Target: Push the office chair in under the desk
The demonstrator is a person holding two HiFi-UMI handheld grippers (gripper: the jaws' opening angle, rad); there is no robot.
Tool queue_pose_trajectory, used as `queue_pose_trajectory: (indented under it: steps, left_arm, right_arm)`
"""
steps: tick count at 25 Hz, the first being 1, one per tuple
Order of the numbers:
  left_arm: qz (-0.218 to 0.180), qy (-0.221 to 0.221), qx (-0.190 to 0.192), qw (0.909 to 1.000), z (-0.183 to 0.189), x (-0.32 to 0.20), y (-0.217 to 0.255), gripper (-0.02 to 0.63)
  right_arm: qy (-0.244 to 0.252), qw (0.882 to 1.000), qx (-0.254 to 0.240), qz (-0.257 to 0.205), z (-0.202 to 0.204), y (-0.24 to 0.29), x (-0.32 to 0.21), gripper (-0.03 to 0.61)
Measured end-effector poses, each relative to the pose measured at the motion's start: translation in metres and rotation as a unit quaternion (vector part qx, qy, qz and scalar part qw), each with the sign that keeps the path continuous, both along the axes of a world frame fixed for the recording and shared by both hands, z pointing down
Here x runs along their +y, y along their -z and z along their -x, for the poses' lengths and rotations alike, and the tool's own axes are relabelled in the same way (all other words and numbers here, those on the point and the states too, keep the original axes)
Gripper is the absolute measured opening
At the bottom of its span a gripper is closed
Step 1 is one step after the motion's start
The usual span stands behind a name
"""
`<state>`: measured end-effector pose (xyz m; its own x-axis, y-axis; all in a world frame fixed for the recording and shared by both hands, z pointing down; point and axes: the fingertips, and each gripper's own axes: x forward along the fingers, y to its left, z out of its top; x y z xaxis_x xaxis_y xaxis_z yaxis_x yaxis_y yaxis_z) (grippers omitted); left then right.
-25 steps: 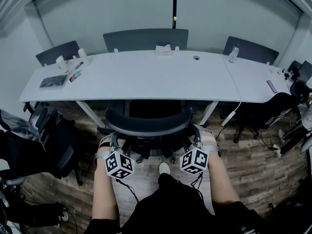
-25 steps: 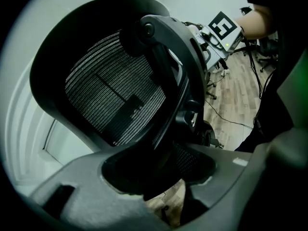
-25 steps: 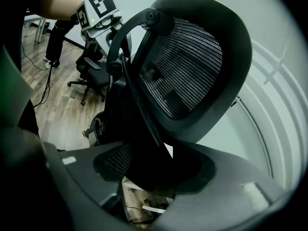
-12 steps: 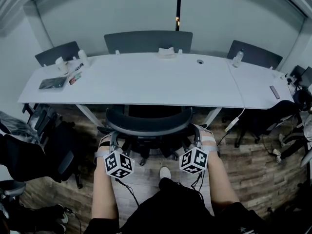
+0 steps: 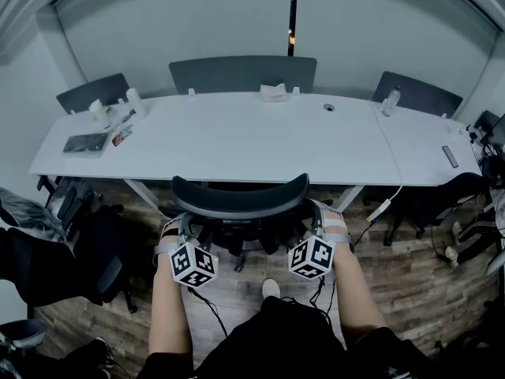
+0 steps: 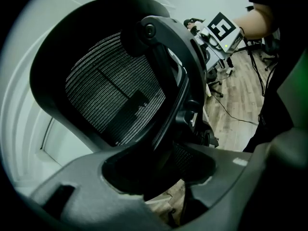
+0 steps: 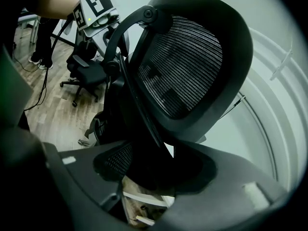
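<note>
A black mesh-backed office chair [image 5: 241, 200] stands at the near edge of the long white desk [image 5: 237, 133], its seat partly under the top. My left gripper [image 5: 183, 227] sits at the backrest's left edge and my right gripper [image 5: 319, 223] at its right edge. In the left gripper view the backrest [image 6: 115, 90] fills the picture and its frame runs between the wide-set jaws of the left gripper [image 6: 159, 177]. The right gripper view shows the backrest [image 7: 187, 66] the same way inside the right gripper [image 7: 154, 177]. I see no pad pressing on the frame.
Three grey chair backs [image 5: 243, 71] line the desk's far side. Black chairs stand at the left [image 5: 87, 243] and at the right [image 5: 442, 196]. On the desk lie a tissue box [image 5: 274, 93], a bottle [image 5: 387, 101], cups [image 5: 99, 110] and a notebook [image 5: 85, 142]. Cables trail on the wooden floor.
The chair and both grippers have moved forward together; the backrest's top now reaches the desk's near edge. The grippers keep their places on the backrest.
</note>
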<state>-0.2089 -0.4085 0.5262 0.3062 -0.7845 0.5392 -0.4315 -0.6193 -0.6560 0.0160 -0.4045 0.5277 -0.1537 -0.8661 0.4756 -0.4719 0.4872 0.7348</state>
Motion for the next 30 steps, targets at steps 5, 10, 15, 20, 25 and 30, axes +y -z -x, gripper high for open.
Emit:
queue_pose_trajectory:
  steps: [5,10,15,20,25,30]
  left_arm:
    - [0.002,0.010,-0.003,0.9999,0.006,-0.024,0.001,0.193]
    - [0.001,0.017,-0.003,0.9999,0.009,-0.047,0.000,0.193]
    - [-0.003,0.019,0.002,0.9998,0.012,-0.069,0.001,0.195]
    - [-0.005,0.023,0.001,0.9997,0.014,-0.090,0.001,0.194]
    - [-0.003,0.028,-0.002,0.9996,0.020,-0.109,0.001,0.193]
    - [0.000,0.034,-0.012,0.9994,0.034,-0.124,0.001,0.195]
  right_arm:
    - [-0.002,1.000,0.000,0.003,0.005,0.000,-0.025,0.264]
    - [0.001,1.000,0.000,0.002,0.009,0.000,-0.050,0.264]
    - [0.002,1.000,-0.002,0.001,0.011,0.001,-0.075,0.267]
    - [0.005,1.000,-0.004,0.002,0.014,0.000,-0.098,0.268]
    - [0.008,1.000,-0.001,0.005,0.020,0.001,-0.117,0.268]
    - [0.016,1.000,-0.002,-0.005,0.034,0.003,-0.124,0.268]
